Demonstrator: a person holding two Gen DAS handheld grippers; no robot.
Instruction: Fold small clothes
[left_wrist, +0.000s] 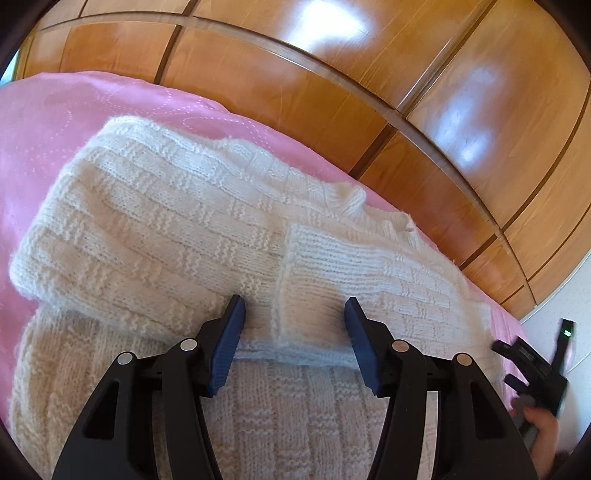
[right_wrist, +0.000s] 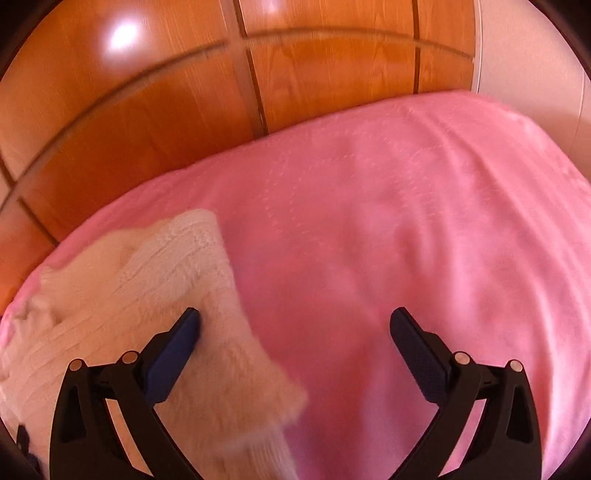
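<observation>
Left tongs (left_wrist: 294, 314) hovering low over a white knitted sweater (left_wrist: 155, 221), blue pads (left_wrist: 229, 343) half apart, nothing pinched between them; last shift of the gap too slight to call opening or closing. Just under and ahead of the pads, a folded-in sleeve cuff (left_wrist: 306, 266) lying across the sweater's body, one pad on either side of the ribbed edge but not pressing it. Sweater spread flat on a pink bedspread (left_wrist: 55, 110), partly folded, one thick fold running off to the left. At the right edge of the left wrist view, the right tongs (left_wrist: 532, 365) blurred, with a hand (left_wrist: 543, 424) below.

From the right wrist view, right tongs (right_wrist: 295, 321) spread wide and empty, left pad (right_wrist: 177, 354) above the sweater's (right_wrist: 129, 288) fuzzy edge, right pad over bare pink bedspread (right_wrist: 406, 221). Whole view smeared by motion.

Beyond the bed, glossy wooden wardrobe doors (left_wrist: 332, 74) with dark seams, bright reflections on the panels. Same doors (right_wrist: 147, 110) behind the bed in the right view.
</observation>
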